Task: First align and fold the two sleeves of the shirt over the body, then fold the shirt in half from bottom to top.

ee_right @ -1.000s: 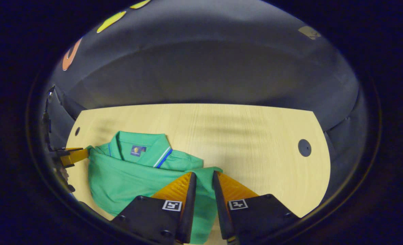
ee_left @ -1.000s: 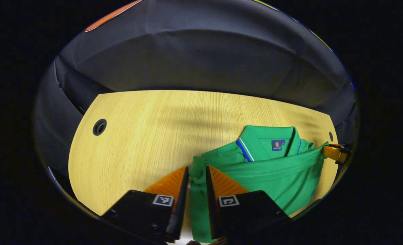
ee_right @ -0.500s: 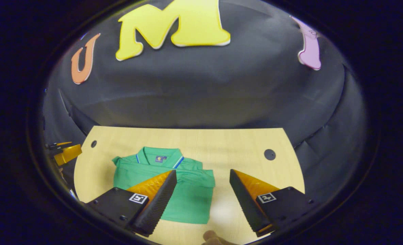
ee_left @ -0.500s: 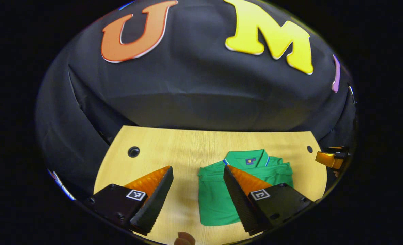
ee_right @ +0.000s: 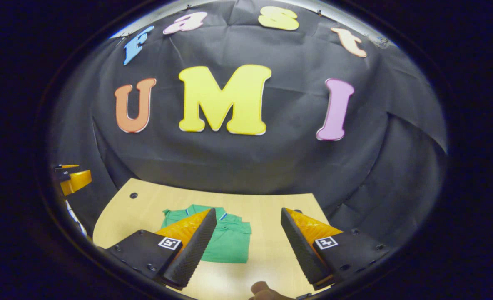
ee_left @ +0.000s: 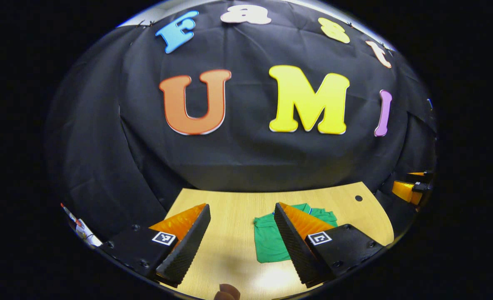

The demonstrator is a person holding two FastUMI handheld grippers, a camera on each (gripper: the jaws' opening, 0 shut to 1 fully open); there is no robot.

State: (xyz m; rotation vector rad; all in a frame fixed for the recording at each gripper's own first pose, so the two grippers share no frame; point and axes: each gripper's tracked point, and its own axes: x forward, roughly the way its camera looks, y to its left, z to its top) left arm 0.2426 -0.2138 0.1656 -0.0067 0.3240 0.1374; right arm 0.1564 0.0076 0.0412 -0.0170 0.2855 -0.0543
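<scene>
A booth draped in black cloth (ee_left: pixel 238 158), which forms the back wall and hangs in soft creases down both sides. Below it stands a light wooden table (ee_right: pixel 267 208) with visible grain, a curved edge and small round cable holes (ee_left: pixel 358 198). A bright patch of overhead light glares on its near surface.

A recording booth: black cloth wall (ee_left: pixel 238 158) behind a pale wooden table (ee_left: pixel 234 216) with cable holes.
</scene>
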